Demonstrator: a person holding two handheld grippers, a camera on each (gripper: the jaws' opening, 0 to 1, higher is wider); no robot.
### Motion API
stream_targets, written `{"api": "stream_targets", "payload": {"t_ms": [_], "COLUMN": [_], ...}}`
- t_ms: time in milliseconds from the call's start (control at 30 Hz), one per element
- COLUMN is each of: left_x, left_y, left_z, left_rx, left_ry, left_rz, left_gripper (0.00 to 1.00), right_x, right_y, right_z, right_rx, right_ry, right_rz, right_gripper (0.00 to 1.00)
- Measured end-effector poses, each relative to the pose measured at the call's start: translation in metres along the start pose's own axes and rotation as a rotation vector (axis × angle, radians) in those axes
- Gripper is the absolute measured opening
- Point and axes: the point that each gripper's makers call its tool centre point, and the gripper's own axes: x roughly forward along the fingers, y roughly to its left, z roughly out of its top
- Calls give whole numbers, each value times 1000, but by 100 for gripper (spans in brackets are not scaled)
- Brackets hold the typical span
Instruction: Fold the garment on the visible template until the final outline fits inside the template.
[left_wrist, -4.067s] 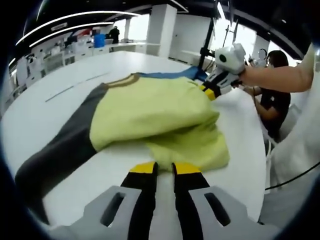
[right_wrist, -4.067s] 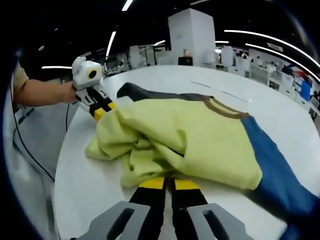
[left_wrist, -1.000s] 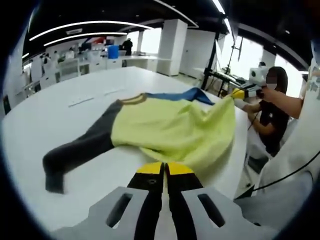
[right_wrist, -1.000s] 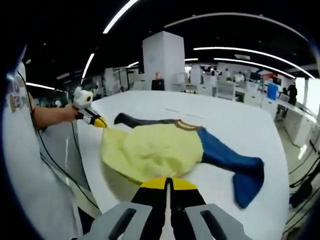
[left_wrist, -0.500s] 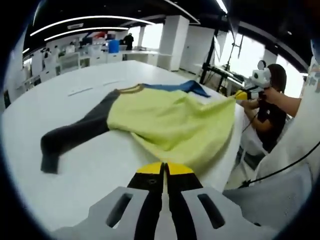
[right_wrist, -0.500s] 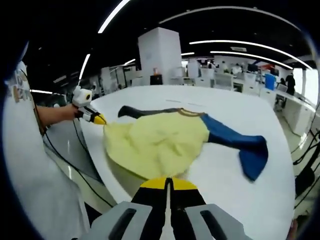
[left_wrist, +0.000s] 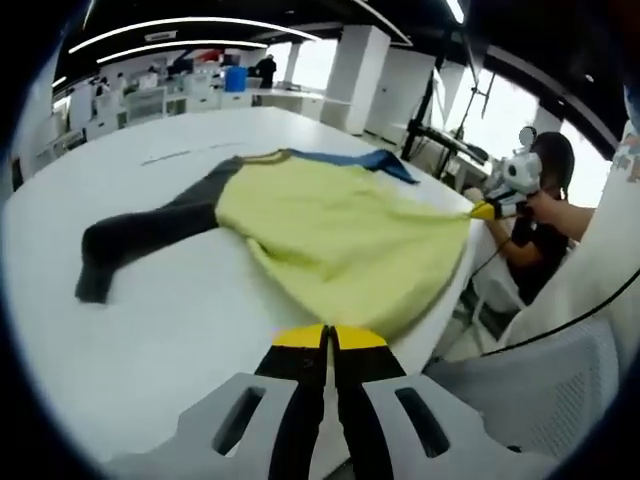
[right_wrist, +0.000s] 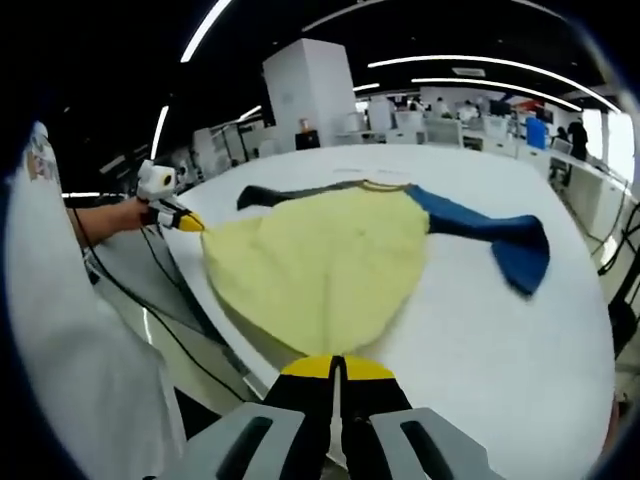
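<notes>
The garment (left_wrist: 330, 230) lies spread across the middle of the white surface (left_wrist: 180, 330), both sleeves out. Each hand-held gripper, left (left_wrist: 325, 340) and right (right_wrist: 335, 368), is clamped on a hem corner, stretching it flat. By my reckoning, no fold is made yet.

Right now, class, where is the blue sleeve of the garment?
In the right gripper view the blue sleeve lies flat on the white table, stretching right from the yellow body, opposite the dark grey sleeve.
</notes>
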Motion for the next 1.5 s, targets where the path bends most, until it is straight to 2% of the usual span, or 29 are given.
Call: {"api": "stream_targets", "payload": {"t_ms": [167, 300, 400, 733, 1000, 1267, 1367, 1500], "left_x": [-7, -10, -5, -1, 6, 9, 8, 7], "left_y": [-4, -4, -4, 3, 7, 11, 15, 16], "left_z": [-1, -3, -15, -29, -47, -55, -64, -64], "left_rx": [2, -35, -56, -111, -142, -154, -127, -137], "left_ry": [2, -15, 13, 66, 134, 170, 217, 204], "left_rz": [-2, 1, 5, 13, 26, 32, 51, 45], "left_gripper": [0, 0, 0, 0, 0, 0, 0, 0], "right_x": [0, 2, 7, 13, 16, 19, 19, 20], "right_y": [2, 2, 3, 8, 6, 5, 5, 4], "right_z": [5, 4, -5, -24, -29, -36, -37, -36], "right_rx": [-5, -10, -2, 10, 10, -10, -21, -46], "right_ry": [-7, -6, 17, 59, 76, 103, 109, 114], "right_rz": [2, 5, 11, 17, 16, 16, 16, 14], "right_gripper": [0, 0, 0, 0, 0, 0, 0, 0]}}
